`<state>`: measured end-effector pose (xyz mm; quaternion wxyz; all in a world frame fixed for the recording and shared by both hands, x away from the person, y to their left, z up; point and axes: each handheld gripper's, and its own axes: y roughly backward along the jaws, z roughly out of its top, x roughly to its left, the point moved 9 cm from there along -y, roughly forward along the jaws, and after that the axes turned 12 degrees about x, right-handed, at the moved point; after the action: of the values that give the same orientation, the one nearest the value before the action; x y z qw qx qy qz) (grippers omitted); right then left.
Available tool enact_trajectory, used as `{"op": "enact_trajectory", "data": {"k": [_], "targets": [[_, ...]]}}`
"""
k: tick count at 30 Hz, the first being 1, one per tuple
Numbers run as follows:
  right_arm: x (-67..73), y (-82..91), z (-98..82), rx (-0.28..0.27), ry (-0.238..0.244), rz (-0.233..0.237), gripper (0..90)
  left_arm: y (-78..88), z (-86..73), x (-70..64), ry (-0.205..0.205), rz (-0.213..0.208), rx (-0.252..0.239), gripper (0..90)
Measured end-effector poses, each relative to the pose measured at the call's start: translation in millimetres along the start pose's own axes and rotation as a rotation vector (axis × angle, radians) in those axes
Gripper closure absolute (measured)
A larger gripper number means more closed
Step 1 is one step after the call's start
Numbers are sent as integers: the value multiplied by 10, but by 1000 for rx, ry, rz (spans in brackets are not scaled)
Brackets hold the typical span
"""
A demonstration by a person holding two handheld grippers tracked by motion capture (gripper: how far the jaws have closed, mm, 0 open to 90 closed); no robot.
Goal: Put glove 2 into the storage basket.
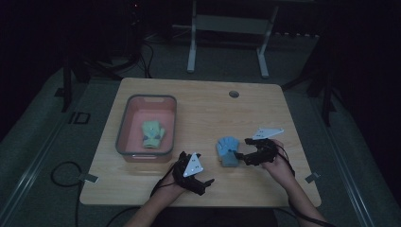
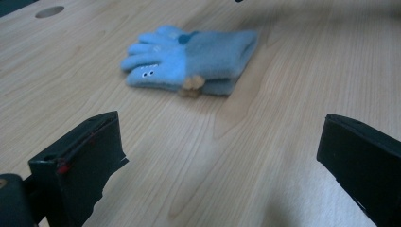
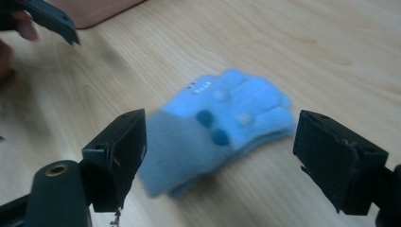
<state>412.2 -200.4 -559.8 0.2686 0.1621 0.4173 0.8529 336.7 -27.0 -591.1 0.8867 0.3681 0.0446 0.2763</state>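
Observation:
A pair of light blue gloves [image 1: 228, 151] lies flat on the wooden table [image 1: 208, 109], right of centre. My right gripper [image 1: 242, 148] is open at the gloves' right edge, its jaws level with them. Seen from the right gripper view, the blue gloves [image 3: 222, 127] lie between the two spread jaws, cuff toward the left jaw. My left gripper [image 1: 204, 183] stands open near the front edge, apart from the gloves, empty. The left gripper view has the blue gloves [image 2: 189, 59] lying ahead of its jaws. A green glove [image 1: 153, 134] lies inside a pink bin [image 1: 124, 124].
The pink bin with its grey rim sits on the table's left half. A round cable hole [image 1: 233, 93] is near the far edge. A white desk frame [image 1: 227, 33] stands on the floor beyond the table. Cables trail off the front left.

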Motion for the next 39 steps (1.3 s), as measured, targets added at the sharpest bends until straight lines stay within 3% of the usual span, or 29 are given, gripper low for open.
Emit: {"op": "enact_trajectory", "data": {"k": [1, 5, 8, 10, 13, 17, 20, 24, 25, 31, 39], "targets": [[-12, 17, 0, -3, 7, -6, 179, 14, 18, -5, 12, -5, 2, 10], [-58, 82, -11, -7, 3, -16, 169, 81, 130, -62, -6, -57, -38, 10], [-79, 100, -43, 8, -58, 29, 169, 82, 188, -90, -25, -73, -32, 10], [-99, 116, -39, -11, -78, 17, 141, 69, 219, -89, -22, -82, -34, 11], [-85, 151, 0, -62, -62, 24, 111, 25, 248, -77, -11, -101, -24, 13], [-48, 157, 54, -63, -64, 51, 112, -46, 297, -60, -15, -107, -4, 13], [-44, 144, 91, -57, -58, 54, 150, -73, 369, -58, -28, -126, -16, 13], [-100, 137, 118, -57, -62, 48, 238, -121, 456, -46, -84, -117, -21, 20], [-115, 132, 123, -59, -62, 50, 264, -132, 479, -42, -96, -114, -30, 64], [-253, 38, 117, -23, -137, 51, 408, -314, 557, -62, -176, -117, 11, 152], [-348, -144, 181, 8, -179, 56, 408, -575, 627, -135, -271, -122, 85, 308]]}}
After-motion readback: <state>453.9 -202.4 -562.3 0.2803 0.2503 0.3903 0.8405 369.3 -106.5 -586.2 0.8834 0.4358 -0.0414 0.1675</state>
